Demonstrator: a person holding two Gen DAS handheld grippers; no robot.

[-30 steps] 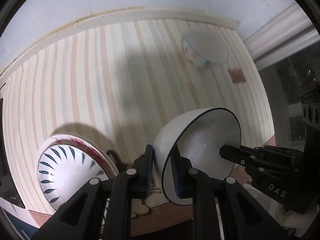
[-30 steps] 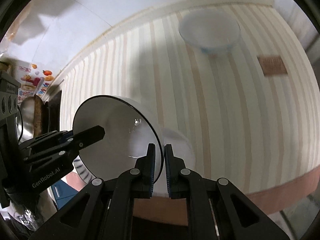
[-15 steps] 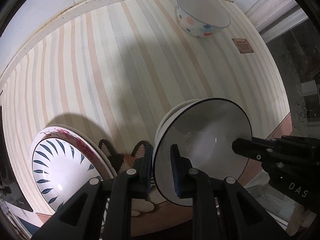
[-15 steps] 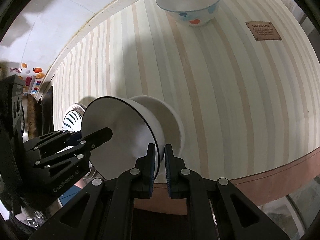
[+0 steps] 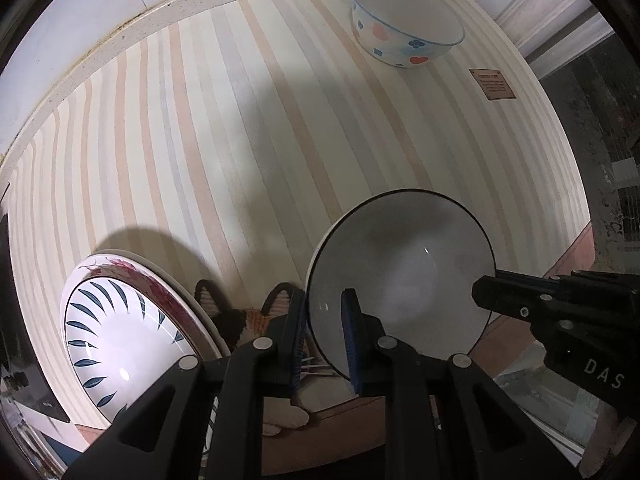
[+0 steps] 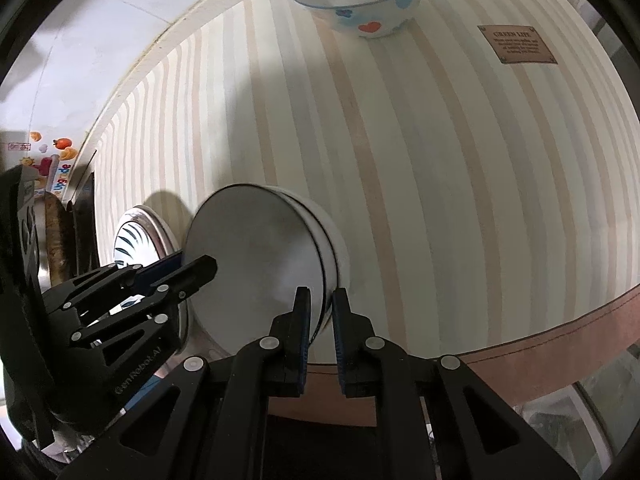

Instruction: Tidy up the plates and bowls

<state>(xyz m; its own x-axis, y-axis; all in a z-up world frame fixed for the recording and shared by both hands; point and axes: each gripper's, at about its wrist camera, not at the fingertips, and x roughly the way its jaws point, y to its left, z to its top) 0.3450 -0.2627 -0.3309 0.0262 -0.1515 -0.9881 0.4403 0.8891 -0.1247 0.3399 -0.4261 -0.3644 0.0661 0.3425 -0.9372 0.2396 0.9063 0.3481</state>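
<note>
Both claws are gripping the black-rimmed white bowl (image 5: 404, 284) by its rim: the left claw (image 5: 324, 340) is pinching the near-left edge and the right claw (image 6: 320, 320) the opposite side. A leaf-patterned plate (image 5: 116, 340) is lying just left of the left claw, while a heart-printed bowl (image 5: 404, 36) is sitting far ahead on the striped bench (image 5: 240, 140)

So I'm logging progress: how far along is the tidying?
Done: two plates look stacked at the near left. In hand: both the left gripper and right gripper pinch the white bowl's rim. Left: the heart bowl sits alone at the far edge.
</note>
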